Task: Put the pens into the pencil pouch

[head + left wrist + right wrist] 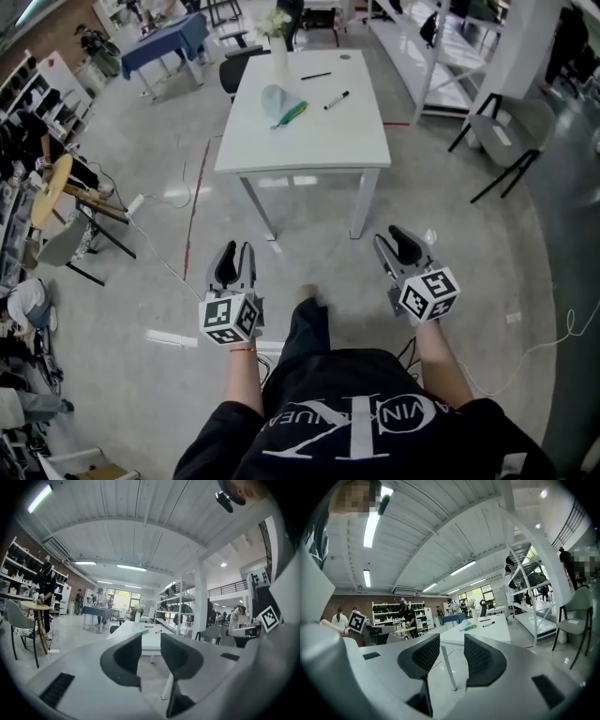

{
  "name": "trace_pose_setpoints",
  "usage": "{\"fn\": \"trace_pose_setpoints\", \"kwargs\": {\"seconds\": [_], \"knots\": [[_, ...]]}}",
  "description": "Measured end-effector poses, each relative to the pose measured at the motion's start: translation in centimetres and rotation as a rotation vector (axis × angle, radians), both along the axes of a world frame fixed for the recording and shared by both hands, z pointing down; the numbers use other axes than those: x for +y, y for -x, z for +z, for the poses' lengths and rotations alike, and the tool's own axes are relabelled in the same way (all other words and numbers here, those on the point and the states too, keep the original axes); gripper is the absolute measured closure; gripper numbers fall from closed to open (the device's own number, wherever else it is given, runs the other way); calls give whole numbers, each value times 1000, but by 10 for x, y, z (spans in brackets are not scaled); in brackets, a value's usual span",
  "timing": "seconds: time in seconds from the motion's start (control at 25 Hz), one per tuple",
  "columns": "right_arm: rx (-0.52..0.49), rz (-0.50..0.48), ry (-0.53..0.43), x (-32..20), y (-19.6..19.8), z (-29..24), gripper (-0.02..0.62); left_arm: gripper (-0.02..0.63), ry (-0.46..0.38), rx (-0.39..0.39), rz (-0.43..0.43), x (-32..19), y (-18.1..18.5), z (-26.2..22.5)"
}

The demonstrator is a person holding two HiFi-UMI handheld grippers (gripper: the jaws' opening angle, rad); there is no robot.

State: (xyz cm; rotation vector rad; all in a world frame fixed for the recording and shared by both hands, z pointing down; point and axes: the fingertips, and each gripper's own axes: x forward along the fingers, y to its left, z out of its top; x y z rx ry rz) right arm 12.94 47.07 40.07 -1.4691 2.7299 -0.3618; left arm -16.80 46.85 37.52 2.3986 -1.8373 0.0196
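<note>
Head view: I can only partly read the upside-down white lettering (352, 427) on the black shirt. The pens (337, 99) and pouch (281, 103) lie on the white table (309, 150) at twelve o'clock, well apart from the left gripper (232, 265) and right gripper (398, 246).
Left gripper view: jaws apart, empty.
Right gripper view: likewise released, with the pouch at one o'clock.

Too small to tell whether the green pen (293, 113) lies inside the pencil pouch (276, 97).
</note>
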Motion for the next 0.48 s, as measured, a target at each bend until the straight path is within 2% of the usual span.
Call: {"fn": "trace_pose_setpoints", "kwargs": {"seconds": [0.24,0.48], "knots": [[13,52,33,-52,-3,13,433,486,25,4,57,-73,-4,16],[26,109,82,-112,-3,14,431,486,45,6,109,-158,1,12]]}}
